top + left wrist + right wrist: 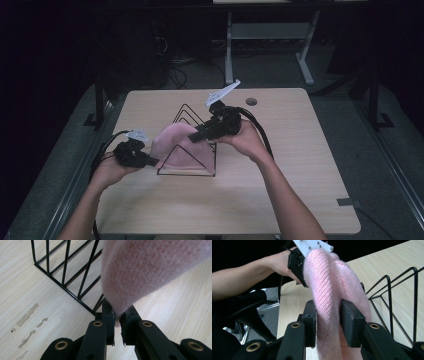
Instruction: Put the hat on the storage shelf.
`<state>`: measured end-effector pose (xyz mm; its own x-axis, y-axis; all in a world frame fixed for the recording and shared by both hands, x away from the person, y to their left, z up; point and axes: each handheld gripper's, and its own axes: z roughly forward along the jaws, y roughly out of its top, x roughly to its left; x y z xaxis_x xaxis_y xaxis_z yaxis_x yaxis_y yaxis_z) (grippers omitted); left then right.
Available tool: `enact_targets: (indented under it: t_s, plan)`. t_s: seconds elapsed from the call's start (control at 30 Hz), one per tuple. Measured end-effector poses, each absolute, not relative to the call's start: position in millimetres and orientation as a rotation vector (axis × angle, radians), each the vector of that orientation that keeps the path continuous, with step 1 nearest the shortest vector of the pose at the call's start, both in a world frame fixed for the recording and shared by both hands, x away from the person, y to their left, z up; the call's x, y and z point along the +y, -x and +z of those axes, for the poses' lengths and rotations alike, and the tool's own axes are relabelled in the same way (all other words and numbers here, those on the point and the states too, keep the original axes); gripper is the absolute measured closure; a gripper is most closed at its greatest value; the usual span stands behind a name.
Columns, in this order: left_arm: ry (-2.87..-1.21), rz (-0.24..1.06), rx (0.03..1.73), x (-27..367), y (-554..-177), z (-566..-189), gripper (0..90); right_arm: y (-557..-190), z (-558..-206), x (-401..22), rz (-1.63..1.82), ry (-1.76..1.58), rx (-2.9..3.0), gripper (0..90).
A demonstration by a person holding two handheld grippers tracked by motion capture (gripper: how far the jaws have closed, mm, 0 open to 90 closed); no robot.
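A pink knitted cloth hangs over the black wire rack in the middle of the table. My left gripper is shut on the cloth's lower left edge; in the left gripper view the knit is pinched between the jaws of that gripper. My right gripper comes in from the right and is shut on the cloth's upper fold. In the right gripper view the pink knit bulges between the jaws of this gripper, with the other hand's gripper behind it.
The light wooden table has bare surface to the front and right. A round cable hole sits near the back edge. The wire rack's bars stand close to the left jaws. Another table's legs stand beyond.
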<state>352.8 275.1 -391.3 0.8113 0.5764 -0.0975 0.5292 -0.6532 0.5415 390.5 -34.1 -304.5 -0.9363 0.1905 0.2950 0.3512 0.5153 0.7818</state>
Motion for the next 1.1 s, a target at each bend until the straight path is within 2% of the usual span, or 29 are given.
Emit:
enact_targets:
  t_s: [0.43, 0.5, 0.67, 1.1]
  plan:
    - [-2.462, 0.096, 0.826, 276, -353, -405, 82.9, -386, -305, -32, -1.367, 0.452, -2.612, 61.7]
    - [-2.463, 0.083, 0.834, 277, -354, -407, 82.9, -386, -305, -31, -1.368, 0.445, -2.622, 64.7]
    - [-2.477, 0.086, 0.844, 275, -354, -411, 82.8, -385, -306, -26, -1.348, 0.399, -2.647, 79.2]
    - [-2.522, 0.078, 0.839, 273, -359, -419, 82.4, -388, -308, -16, -1.311, 0.399, -2.670, 82.6]
